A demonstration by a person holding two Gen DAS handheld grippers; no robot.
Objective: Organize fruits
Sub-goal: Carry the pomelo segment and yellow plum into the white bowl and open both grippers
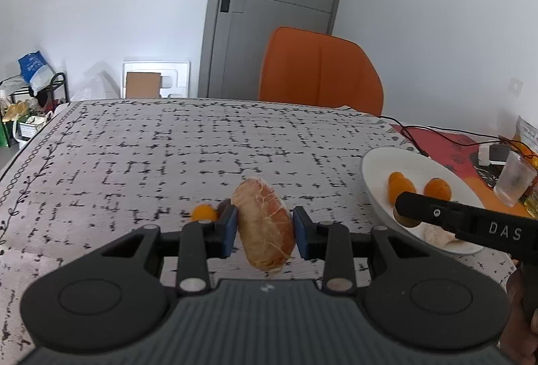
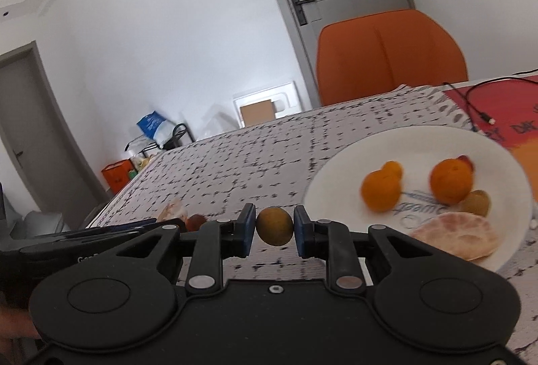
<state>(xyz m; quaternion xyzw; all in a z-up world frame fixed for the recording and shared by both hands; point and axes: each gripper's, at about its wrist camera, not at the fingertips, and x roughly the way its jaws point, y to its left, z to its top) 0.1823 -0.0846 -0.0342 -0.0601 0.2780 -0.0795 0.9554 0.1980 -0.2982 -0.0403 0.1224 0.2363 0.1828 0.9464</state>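
With the left gripper (image 1: 265, 227) pinching a peeled citrus segment (image 1: 264, 225) and the right gripper (image 2: 274, 225) pinching a small olive-green fruit (image 2: 274, 225) above the surface (image 1: 168, 146), either could slip before reaching the white plate (image 2: 336, 176) on the right.

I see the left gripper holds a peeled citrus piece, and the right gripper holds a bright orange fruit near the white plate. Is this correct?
Not quite. The right gripper holds a small olive-brown fruit, not a bright orange one, as the right wrist view shows. The rest stands: the left gripper holds the peeled citrus piece, near the white plate.
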